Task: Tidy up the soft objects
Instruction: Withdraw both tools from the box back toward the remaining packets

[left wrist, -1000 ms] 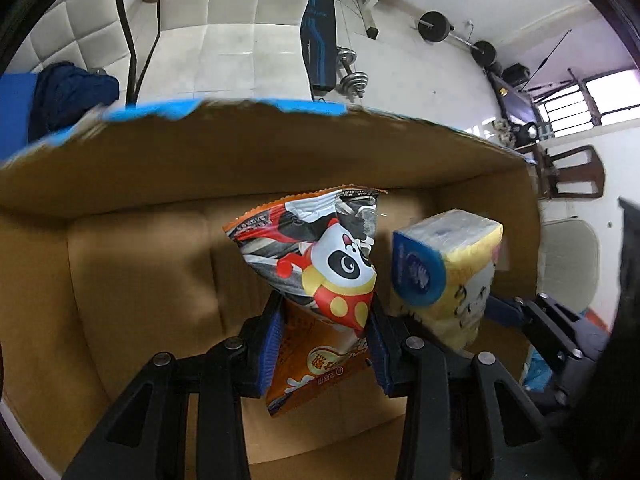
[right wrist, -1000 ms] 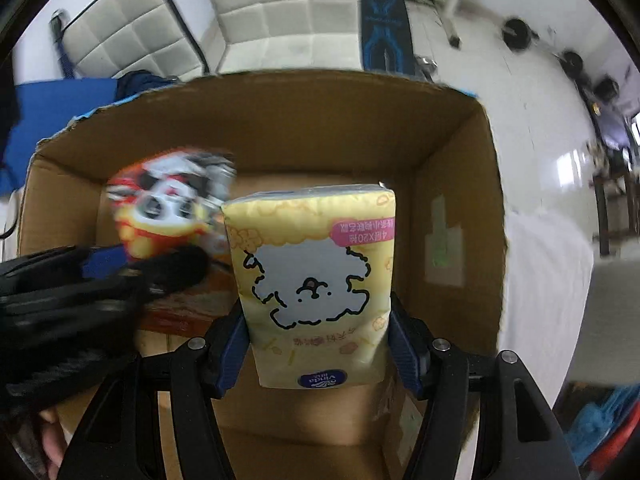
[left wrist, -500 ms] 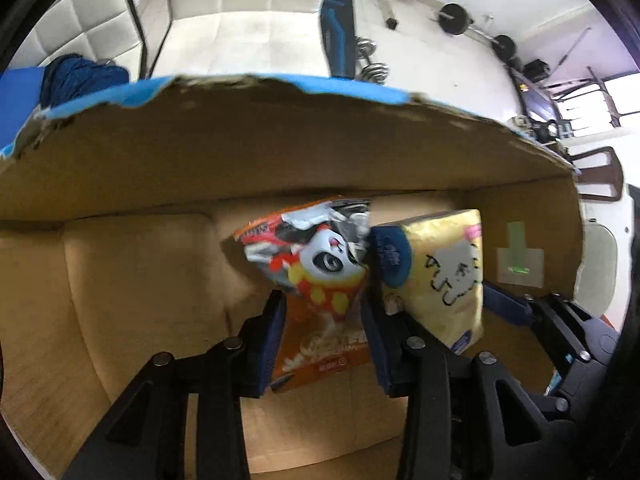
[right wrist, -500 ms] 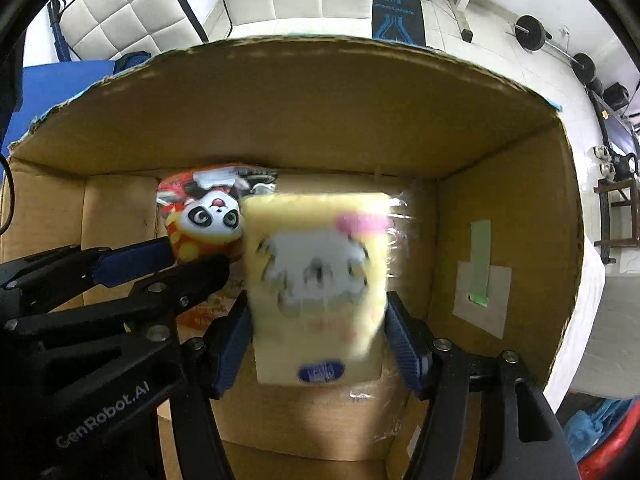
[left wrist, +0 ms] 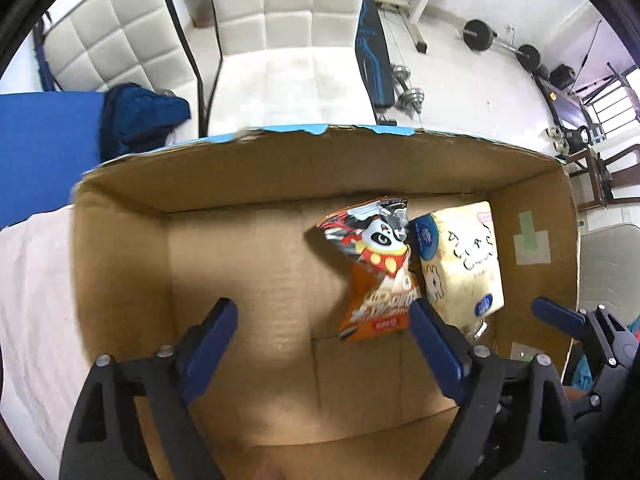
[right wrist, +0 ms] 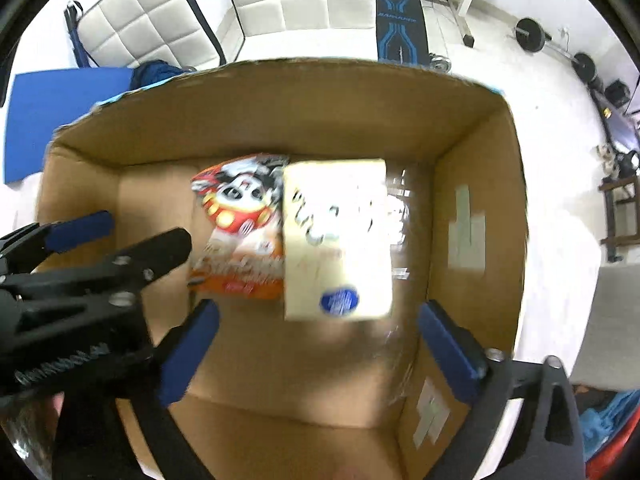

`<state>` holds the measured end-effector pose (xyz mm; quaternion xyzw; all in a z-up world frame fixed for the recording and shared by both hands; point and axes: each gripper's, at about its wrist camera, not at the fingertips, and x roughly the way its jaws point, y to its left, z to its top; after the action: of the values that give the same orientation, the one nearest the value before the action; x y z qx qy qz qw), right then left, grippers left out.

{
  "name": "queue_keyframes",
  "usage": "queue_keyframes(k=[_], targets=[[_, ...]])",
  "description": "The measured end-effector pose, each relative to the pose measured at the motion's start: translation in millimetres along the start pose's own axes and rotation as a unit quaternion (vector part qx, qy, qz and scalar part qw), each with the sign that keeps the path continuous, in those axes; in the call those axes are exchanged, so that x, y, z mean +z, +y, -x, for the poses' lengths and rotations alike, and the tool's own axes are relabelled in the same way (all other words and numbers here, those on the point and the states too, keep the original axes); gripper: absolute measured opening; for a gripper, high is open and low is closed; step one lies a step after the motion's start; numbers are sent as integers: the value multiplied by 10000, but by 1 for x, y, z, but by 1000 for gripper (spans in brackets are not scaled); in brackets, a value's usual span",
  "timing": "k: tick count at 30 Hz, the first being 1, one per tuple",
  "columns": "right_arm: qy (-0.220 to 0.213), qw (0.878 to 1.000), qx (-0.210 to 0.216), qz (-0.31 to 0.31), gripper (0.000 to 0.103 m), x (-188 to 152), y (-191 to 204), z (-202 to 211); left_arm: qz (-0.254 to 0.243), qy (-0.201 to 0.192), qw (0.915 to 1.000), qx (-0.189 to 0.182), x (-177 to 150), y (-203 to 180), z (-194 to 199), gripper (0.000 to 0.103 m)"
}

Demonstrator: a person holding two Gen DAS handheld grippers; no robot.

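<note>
Inside an open cardboard box [left wrist: 120,264], viewed from above, two soft packages lie side by side on the floor toward the far right corner. An orange snack bag [left wrist: 376,276] printed with a panda figure lies left of a pale yellow tissue pack [left wrist: 464,260] bearing a line-drawn animal and a blue oval label; the two touch along their adjoining edges. The left gripper [left wrist: 324,332] points down into the box, its blue-padded jaws spread wide and opening, with nothing pressed between them; the snack bag sits beyond the fingertips, close to the right-hand pad and clear of the left-hand one. The right gripper [right wrist: 316,320] likewise points down, its jaws spread and opening; the tissue pack [right wrist: 336,240], blurred in this view, lies just beyond the gap between the pads, with neither pad pressing on it. The snack bag [right wrist: 240,232] appears to the left of the tissue pack, beside the left gripper [right wrist: 132,232]. White padded panels [left wrist: 280,4] and gym weights [left wrist: 476,34] occupy the background.
</note>
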<state>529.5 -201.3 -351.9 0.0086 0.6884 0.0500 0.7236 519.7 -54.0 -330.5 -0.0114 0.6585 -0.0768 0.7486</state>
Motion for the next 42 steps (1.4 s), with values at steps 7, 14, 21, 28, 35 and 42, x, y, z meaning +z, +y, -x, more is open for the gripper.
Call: queue_keyframes(k=[7,14,21,28,35,42], targets=[[-272,9994,-45,-221,103,-40,-2,29,48,-693,9975,160,-28,1,42,103],[-671,9976,-105,-117,103,-78,11,75,14,-1132,9932,269,-57,-5,85,103],[-1139,9932,-213,-125,103,-115,16,123,93,-1543,9870,438,-93,-3,129,103],[-1225,9923,-27,-194,103,-154,28,144,3,-1687,9837,628,-132,-2,161,103],[-1559,9869,107,-407,103,-185,31,174,25,-1889,9804,555,-154,6,199,103],[-1134,9901,159,-813,103,-211,-5,147,267,-1158,9917,487,-185,24,155,103]])
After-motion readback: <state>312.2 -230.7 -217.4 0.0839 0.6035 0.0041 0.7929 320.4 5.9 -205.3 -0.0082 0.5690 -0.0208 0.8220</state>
